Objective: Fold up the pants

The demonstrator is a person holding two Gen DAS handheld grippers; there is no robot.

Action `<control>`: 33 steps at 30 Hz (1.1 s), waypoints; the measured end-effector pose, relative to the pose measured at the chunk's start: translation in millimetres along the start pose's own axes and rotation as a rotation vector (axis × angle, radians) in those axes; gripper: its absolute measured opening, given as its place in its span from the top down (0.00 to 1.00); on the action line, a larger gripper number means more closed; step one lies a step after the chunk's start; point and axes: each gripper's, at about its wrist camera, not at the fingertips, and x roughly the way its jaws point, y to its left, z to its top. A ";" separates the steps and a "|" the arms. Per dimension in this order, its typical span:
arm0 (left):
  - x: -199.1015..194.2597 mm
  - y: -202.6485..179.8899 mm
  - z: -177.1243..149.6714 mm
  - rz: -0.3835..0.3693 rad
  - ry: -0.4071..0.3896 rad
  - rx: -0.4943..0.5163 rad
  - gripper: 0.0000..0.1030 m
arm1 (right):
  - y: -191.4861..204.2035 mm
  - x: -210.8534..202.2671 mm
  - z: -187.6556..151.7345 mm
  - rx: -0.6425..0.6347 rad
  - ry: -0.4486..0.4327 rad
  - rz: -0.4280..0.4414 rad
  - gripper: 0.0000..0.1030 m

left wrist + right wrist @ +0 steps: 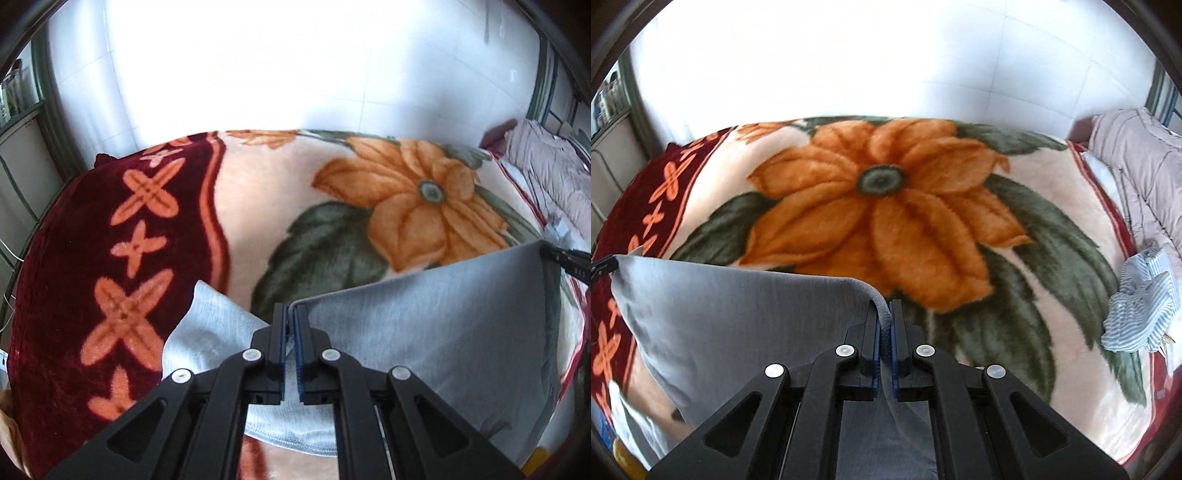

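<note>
pants (424,325) | edge taut (side-to-side) | left gripper (290,314) – right gripper (885,310)

Light grey, faintly heathered pants (424,332) — darker grey on the shaded side. Cream blanket (960,314) printed with one big orange flower, grey-green at its centre, and dark green leaves; deep maroon border band with orange cross-shaped motifs and a salmon stripe. Black grippers, left (290,314) and right (885,314), with blue pads and silver rivets. Blue-and-white striped cloth (1141,314) beside a pale mauve quilted cover (1137,166) — white tiled wall (849,55) behind.
</note>
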 end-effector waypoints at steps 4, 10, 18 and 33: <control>5.0 -5.5 14.5 0.019 -0.027 -0.034 0.96 | -6.8 -1.4 14.1 0.018 -0.037 -0.035 0.95; 0.3 -19.1 34.9 0.052 -0.078 -0.032 0.96 | -12.7 6.3 21.8 0.012 -0.027 -0.065 0.95; -56.8 -13.1 3.9 0.029 -0.151 -0.015 0.96 | -21.3 -35.0 -12.3 0.011 -0.090 0.074 0.95; -161.6 -38.8 -136.5 -0.004 -0.151 0.010 0.96 | -19.1 -117.3 -147.8 -0.124 -0.027 0.157 0.95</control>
